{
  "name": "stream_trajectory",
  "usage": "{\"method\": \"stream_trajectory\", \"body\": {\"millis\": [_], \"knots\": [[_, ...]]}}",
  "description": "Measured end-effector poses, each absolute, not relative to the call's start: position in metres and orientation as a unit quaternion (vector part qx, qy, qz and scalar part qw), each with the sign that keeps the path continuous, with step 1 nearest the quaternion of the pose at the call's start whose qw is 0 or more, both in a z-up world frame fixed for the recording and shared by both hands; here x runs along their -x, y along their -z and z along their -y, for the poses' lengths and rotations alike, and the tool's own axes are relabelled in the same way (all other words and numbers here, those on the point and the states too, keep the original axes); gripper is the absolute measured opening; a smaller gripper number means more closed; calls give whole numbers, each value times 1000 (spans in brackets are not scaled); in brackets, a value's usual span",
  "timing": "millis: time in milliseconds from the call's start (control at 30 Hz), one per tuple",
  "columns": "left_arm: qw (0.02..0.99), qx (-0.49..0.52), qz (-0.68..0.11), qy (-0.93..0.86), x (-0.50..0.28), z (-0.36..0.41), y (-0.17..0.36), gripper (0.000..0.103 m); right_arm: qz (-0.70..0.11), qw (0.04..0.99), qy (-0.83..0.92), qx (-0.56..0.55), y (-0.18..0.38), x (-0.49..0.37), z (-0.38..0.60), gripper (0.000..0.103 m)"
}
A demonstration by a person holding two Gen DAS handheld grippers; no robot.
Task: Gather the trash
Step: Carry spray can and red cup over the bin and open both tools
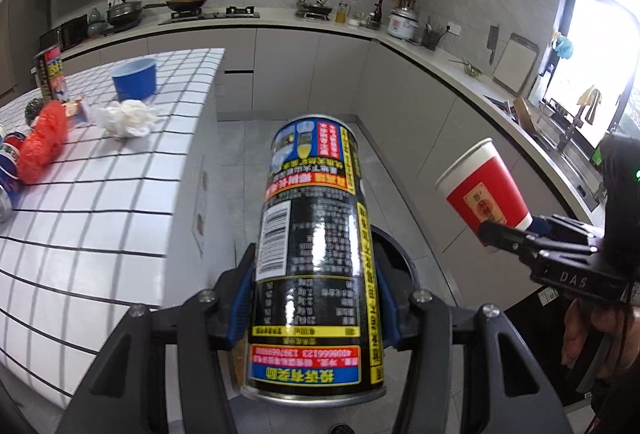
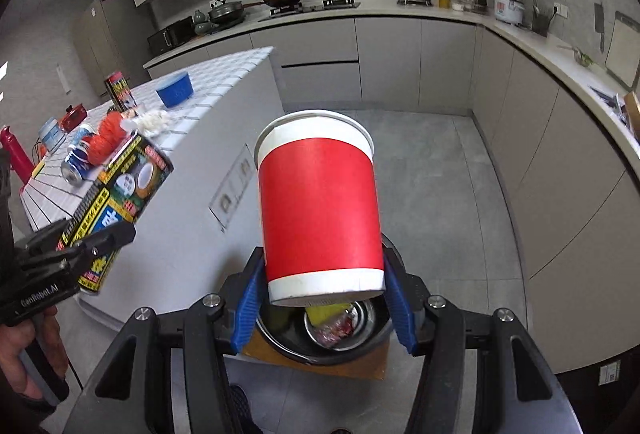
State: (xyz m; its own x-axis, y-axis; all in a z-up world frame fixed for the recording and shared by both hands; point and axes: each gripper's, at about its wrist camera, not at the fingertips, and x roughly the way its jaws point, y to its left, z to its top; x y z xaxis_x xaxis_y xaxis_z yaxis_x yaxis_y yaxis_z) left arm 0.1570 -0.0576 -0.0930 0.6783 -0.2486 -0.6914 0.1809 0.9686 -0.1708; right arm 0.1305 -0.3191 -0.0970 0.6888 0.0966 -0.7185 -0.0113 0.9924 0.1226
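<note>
My left gripper (image 1: pixel 314 294) is shut on a tall black can (image 1: pixel 316 234) with yellow and red labels, held out over the floor beside the tiled island. The same can (image 2: pixel 120 202) shows at the left of the right wrist view. My right gripper (image 2: pixel 324 286) is shut on a red paper cup (image 2: pixel 320 210) with white bands, also seen as the cup (image 1: pixel 486 190) at the right of the left wrist view. Just below the cup stands a round black trash bin (image 2: pixel 352 346) that holds some rubbish. Its dark rim (image 1: pixel 404 262) peeks out behind the can.
On the white tiled island (image 1: pixel 100 202) lie a crumpled tissue (image 1: pixel 128 118), a red mesh ball (image 1: pixel 42 146), a blue bowl (image 1: pixel 134 78), a blue soda can (image 1: pixel 10 162) and a second labelled can (image 1: pixel 50 74). Grey cabinets (image 2: pixel 540 174) and a worktop line the back and right.
</note>
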Motion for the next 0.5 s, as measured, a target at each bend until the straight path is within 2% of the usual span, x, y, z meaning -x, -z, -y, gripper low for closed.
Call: {"method": "stream_trajectory", "body": {"millis": [500], "knots": [[908,43,-404,105,-170,119,140,53,-427,896,-119,-21,208,-146,352,58]]}}
